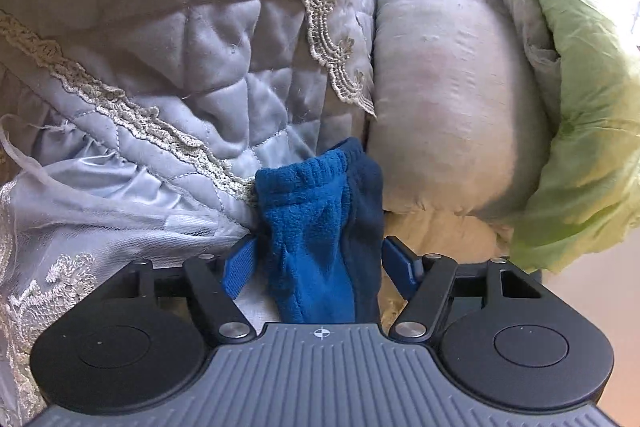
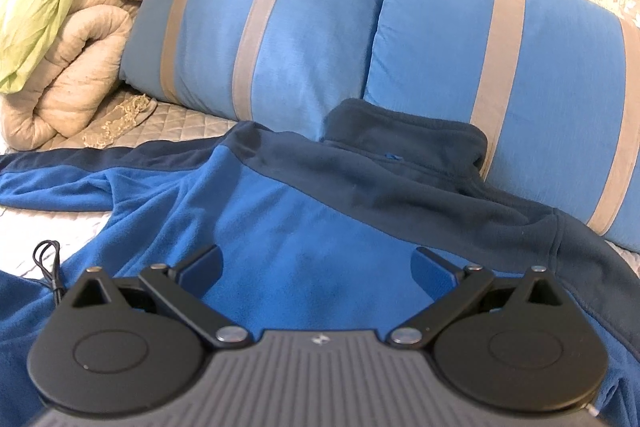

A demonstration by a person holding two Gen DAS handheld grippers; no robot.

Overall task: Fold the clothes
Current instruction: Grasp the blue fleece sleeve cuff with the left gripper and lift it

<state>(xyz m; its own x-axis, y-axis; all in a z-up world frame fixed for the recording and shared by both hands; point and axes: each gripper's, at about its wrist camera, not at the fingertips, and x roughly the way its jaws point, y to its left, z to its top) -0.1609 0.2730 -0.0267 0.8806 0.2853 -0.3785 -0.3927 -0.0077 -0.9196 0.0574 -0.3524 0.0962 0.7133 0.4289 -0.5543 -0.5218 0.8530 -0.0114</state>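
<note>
Left wrist view: the left claw [image 1: 318, 259] pinches the fleece jacket's cuff [image 1: 316, 211] at lower centre. The right claw [image 2: 318, 267] hovers wide open, empty, above the jacket body [image 2: 280, 211] on the bed. Soft, light, grippy fleece; I'd take the hem or shoulder seam.

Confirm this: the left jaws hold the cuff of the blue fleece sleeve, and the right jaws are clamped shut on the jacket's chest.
Not quite. The left gripper does hold the sleeve cuff, but the right gripper is not clamped: the right wrist view shows its jaws spread wide apart over the fleece jacket, gripping nothing.
</note>
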